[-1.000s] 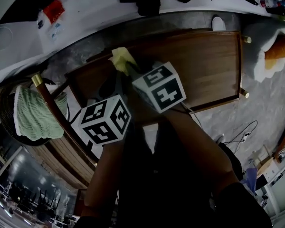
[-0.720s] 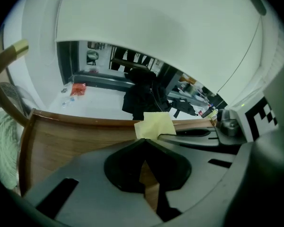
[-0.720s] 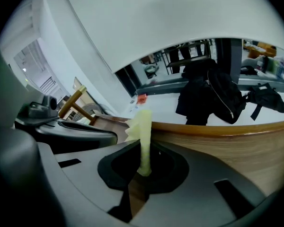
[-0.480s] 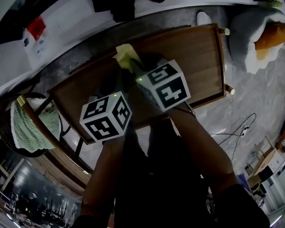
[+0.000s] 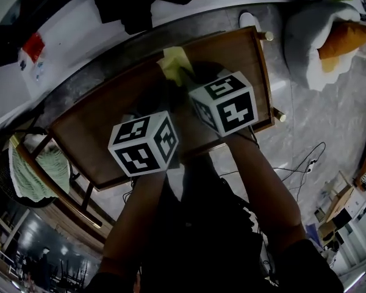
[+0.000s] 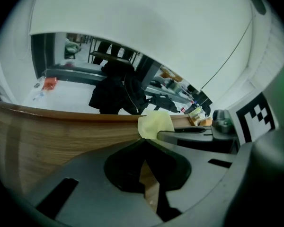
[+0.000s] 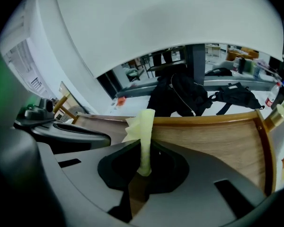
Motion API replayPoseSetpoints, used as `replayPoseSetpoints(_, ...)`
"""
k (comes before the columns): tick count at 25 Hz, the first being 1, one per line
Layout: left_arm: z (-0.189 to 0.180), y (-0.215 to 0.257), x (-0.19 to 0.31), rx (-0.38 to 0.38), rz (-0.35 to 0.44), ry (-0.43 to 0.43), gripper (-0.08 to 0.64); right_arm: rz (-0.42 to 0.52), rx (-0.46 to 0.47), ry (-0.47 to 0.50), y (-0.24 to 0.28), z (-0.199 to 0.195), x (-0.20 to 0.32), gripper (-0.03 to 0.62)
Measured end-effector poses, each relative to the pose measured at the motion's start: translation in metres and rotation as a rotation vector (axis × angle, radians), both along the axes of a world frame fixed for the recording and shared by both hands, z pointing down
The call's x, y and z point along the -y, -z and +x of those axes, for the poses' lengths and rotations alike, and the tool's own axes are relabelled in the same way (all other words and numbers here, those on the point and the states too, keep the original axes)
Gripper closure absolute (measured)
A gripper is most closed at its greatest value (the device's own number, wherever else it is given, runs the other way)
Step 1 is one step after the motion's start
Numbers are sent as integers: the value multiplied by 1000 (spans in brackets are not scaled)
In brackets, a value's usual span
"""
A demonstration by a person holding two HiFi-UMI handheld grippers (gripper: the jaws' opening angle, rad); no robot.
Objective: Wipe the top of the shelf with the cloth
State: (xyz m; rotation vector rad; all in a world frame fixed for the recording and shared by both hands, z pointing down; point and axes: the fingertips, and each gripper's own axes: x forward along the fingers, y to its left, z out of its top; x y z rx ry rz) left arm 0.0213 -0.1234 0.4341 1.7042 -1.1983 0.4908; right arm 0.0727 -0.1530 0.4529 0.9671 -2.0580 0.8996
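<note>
Yellow cloth (image 5: 175, 61) sits at the far edge of the shelf (image 5: 97, 127) top, right of the middle and short of the far right corner. One end is bunched and lies on the wood. The other end is pinched upright in the right gripper (image 7: 146, 144), whose fingers are clamped on the folded strip. The cloth edge fans out past the fingertips toward the raised far rim.

Left gripper (image 6: 144, 141) is just beside the right one, on its left, over the middle of the shelf top. Its fingers are pressed together at the tips with nothing between them; bare wood shows through the gap lower down. The cloth lies just ahead and to the right of the tips, not touching them. Both marker cubes hang over the near half of the shelf, the left one at the near edge.

The shelf top is brown wood with a low rim and brass knobs (image 5: 267, 36) at its right corners.

Beyond the far edge, a black bag (image 5: 140, 2) slumps on a white surface. Past the left end there is a dark basket (image 5: 0, 163) with a green knitted thing (image 5: 39, 170) in it. Past the right end there is a white cushion (image 5: 305, 35) with an orange patch. Cables (image 5: 305, 166) trail on the grey floor near the person's right arm.
</note>
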Motion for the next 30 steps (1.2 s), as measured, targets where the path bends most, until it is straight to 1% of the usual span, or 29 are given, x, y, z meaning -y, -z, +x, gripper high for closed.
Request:
replayPoseSetpoints(7,49,5,15,-29,30,-52,552,10,-34,-79,3,58,15,551)
replayPoseSetpoints(10,67,7,19,-42,42,-69,552,28,-87,-125,5,90,23,551)
replayPoseSetpoints(16,96,18,19,-68,66,-82,552,46,-194,-248,10,148,36,551)
replayPoseSetpoints(21,105,23,13,-82,72,-85,552,62,-286,-342,14,177,38,551)
replayPoseSetpoints(24,97,25,9,-84,75,-78,552,88,-328,-354,18,177,37,551)
replayPoseSetpoints(26,83,28,6,-73,83,-65,552,124,-318,-351,29,166,36,551)
replayPoseSetpoints(28,57,31,2,-50,91,-37,552,169,-263,-324,44,138,33,551)
replayPoseSetpoints(30,23,35,-4,-22,93,6,552,211,-179,-252,58,93,27,551)
